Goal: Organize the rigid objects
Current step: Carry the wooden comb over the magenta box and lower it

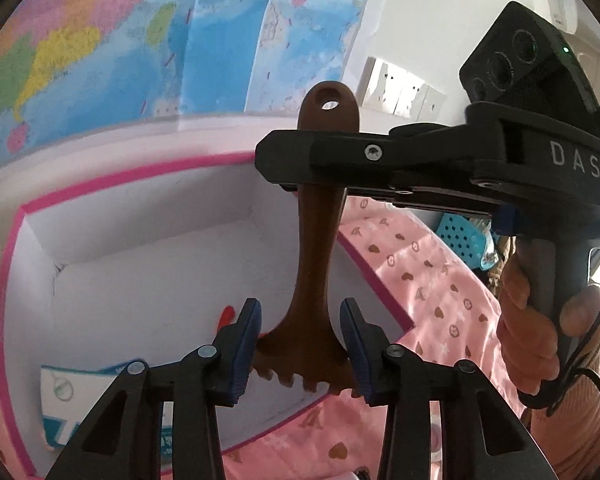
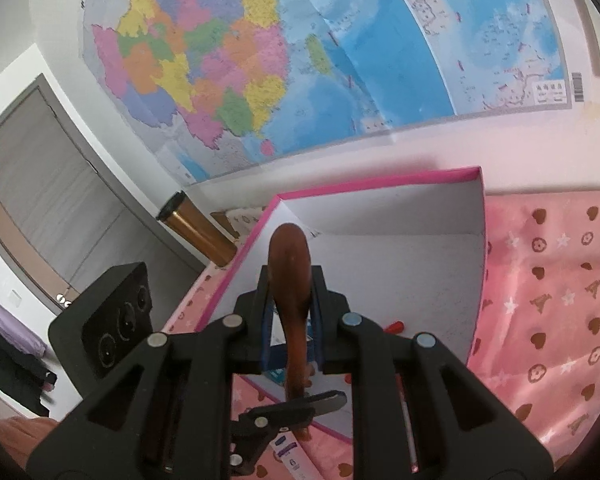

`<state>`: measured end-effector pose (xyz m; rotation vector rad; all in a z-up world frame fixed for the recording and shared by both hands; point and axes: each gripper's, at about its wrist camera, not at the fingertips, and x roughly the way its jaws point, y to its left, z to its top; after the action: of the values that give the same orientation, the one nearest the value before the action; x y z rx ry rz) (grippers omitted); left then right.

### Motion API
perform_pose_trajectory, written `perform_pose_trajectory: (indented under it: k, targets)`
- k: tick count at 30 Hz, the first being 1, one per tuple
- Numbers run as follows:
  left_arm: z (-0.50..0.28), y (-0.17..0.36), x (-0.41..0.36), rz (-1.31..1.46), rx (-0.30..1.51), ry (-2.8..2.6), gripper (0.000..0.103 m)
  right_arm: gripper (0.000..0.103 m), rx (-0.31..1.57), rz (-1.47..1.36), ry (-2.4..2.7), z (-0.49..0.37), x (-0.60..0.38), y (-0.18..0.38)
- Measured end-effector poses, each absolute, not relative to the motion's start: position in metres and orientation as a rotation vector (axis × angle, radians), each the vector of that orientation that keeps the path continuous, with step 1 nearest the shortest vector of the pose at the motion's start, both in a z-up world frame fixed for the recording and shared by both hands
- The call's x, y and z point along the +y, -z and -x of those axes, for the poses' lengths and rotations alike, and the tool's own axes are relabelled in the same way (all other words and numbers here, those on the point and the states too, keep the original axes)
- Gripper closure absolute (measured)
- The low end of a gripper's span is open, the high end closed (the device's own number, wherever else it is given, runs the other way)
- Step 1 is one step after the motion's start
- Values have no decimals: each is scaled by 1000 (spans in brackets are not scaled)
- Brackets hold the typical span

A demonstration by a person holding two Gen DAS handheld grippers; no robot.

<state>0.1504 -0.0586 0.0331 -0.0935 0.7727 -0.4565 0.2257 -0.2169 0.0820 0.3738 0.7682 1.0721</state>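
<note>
Brown wooden comb (image 1: 320, 240), long axis 12–6 o'clock, over pink-rimmed box (image 1: 140, 172). R gripper (image 1: 300, 178) clamps handle at 12. L gripper (image 1: 300, 344) straddles toothed head at 6, pads not pressing.

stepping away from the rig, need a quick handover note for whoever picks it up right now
Right tool: shut on the brown wooden comb, gripping its handle, above the pink-edged box.
Left tool: its pads flank the comb's toothed end and are not yet pressing on it.
In the box: a blue-and-white packet and a small red item.
Done: comb lifted over the box.
Left: place the comb in the box, then release it.
</note>
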Motion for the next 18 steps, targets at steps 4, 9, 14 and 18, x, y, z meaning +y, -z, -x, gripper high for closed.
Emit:
perform_pose_trajectory:
  k: [4,9,14,18]
  targets:
    - [-155,-38,-59,100,761,456,62,85,750,-361,-1070,-230,-215,-89]
    - [-167,-31,-61,106,784,437,63,85,765,-324,-1058,-238,-207,-82]
    - [-177,-17,-66,102,835,428,63,84,835,-313,-1046,-250,-200,-61]
    - [-179,-8,-68,87,867,406,63,80,884,-274,-984,-258,-198,-46]
